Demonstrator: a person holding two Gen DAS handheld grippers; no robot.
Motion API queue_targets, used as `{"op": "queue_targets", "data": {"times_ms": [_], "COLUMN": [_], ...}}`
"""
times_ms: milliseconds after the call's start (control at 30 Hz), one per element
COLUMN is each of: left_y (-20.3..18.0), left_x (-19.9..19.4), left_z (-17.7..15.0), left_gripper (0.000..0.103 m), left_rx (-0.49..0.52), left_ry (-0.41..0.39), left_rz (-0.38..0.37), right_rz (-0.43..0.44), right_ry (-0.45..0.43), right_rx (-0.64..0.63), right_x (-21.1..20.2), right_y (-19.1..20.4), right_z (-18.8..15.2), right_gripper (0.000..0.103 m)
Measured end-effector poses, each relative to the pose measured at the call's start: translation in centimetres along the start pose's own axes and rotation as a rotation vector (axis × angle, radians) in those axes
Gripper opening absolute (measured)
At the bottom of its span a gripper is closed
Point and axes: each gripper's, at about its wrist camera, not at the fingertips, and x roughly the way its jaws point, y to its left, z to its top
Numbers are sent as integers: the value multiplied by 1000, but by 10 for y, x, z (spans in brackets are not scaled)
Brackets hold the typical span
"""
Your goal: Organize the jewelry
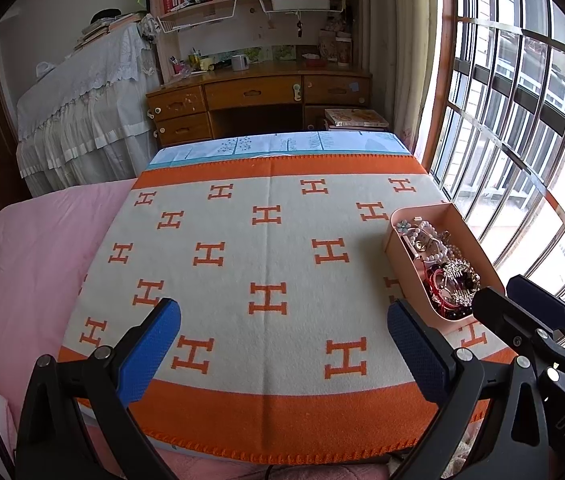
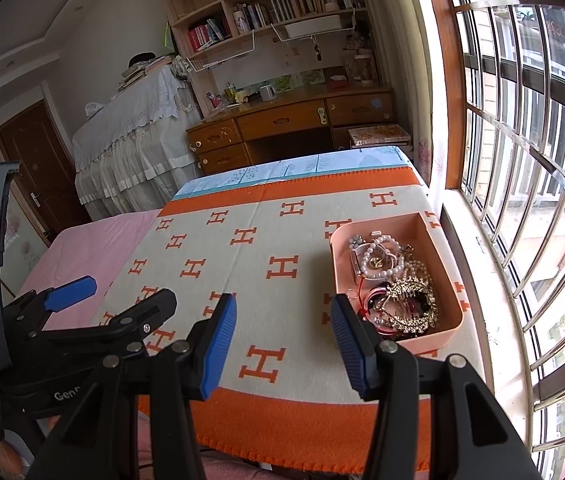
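Note:
A pink open box [image 1: 398,249] [image 2: 436,248] stands at the right side of the blanket-covered table, near the window. It holds a tangle of jewelry [image 2: 392,284] [image 1: 442,268]: pearl bracelets, a watch, a gold rhinestone piece and red cords. My left gripper [image 1: 284,344] is open and empty, above the near middle of the table, left of the box. My right gripper [image 2: 283,340] is open and empty, just left of the box's near corner. The right gripper also shows in the left wrist view [image 1: 522,300], and the left gripper in the right wrist view [image 2: 122,296].
The table wears a cream blanket with orange H marks and an orange border [image 1: 266,420] [image 2: 282,420]. A pink bed [image 1: 22,264] lies to the left. A barred window [image 2: 522,160] runs along the right. A wooden desk [image 1: 258,100] and bookshelves stand at the back.

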Motion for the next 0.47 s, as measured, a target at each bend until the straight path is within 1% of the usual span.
{"op": "queue_targets", "data": {"times_ms": [267,467], "left_y": [-1,1], "left_x": [4,5], "left_z": [-6,-5], "left_gripper": [102,102], "left_rx": [-3,-3], "left_ry": [17,24], "left_rz": [-7,-9], "right_rz": [0,-1], "right_ry": [5,9], "right_rx": [1,4], "right_x": [0,1], "right_y": [0,1], "right_z": [-1,-4], "right_gripper": [50,50]}}
